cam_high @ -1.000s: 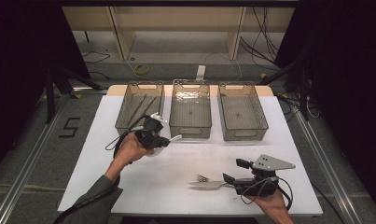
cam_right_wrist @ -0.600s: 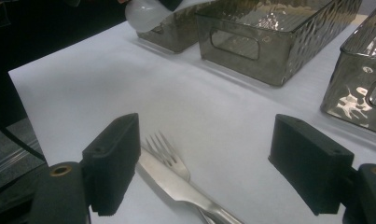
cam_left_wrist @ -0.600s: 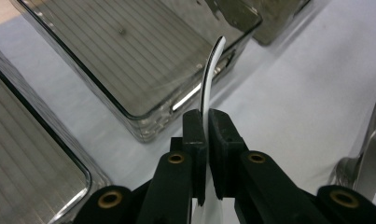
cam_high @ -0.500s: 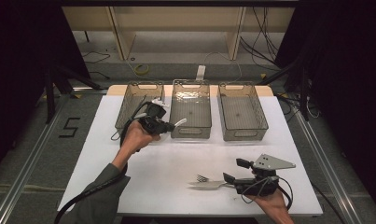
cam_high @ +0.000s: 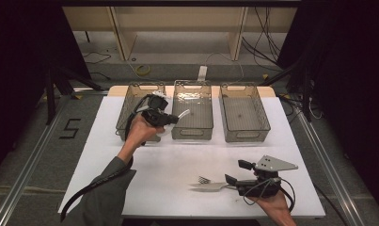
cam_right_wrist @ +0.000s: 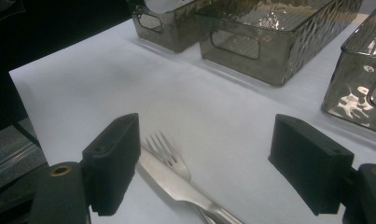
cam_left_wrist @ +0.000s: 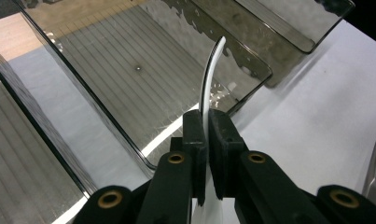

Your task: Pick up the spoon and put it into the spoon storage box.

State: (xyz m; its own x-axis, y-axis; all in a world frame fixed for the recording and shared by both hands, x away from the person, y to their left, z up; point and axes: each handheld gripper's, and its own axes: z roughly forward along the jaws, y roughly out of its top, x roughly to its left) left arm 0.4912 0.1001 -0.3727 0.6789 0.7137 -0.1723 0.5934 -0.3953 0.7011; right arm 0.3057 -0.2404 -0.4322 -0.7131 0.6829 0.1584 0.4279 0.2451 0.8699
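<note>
The white counter (cam_high: 177,160) carries three smoky bins. Over the middle bin (cam_high: 192,115) the left claw (cam_high: 170,118) pinches a thin white utensil (cam_left_wrist: 210,84). Near the front edge, the right claw (cam_right_wrist: 223,172) stands wide above a knife (cam_right_wrist: 176,184) and fork (cam_right_wrist: 163,147).

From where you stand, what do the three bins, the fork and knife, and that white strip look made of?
The bins look like smoky see-through plastic: you can see the ribbed floor through rippled, glossy walls. The fork and knife look like polished metal, silvery with reflections. The white strip in the left gripper looks like thin matte plastic, bending slightly.
</note>
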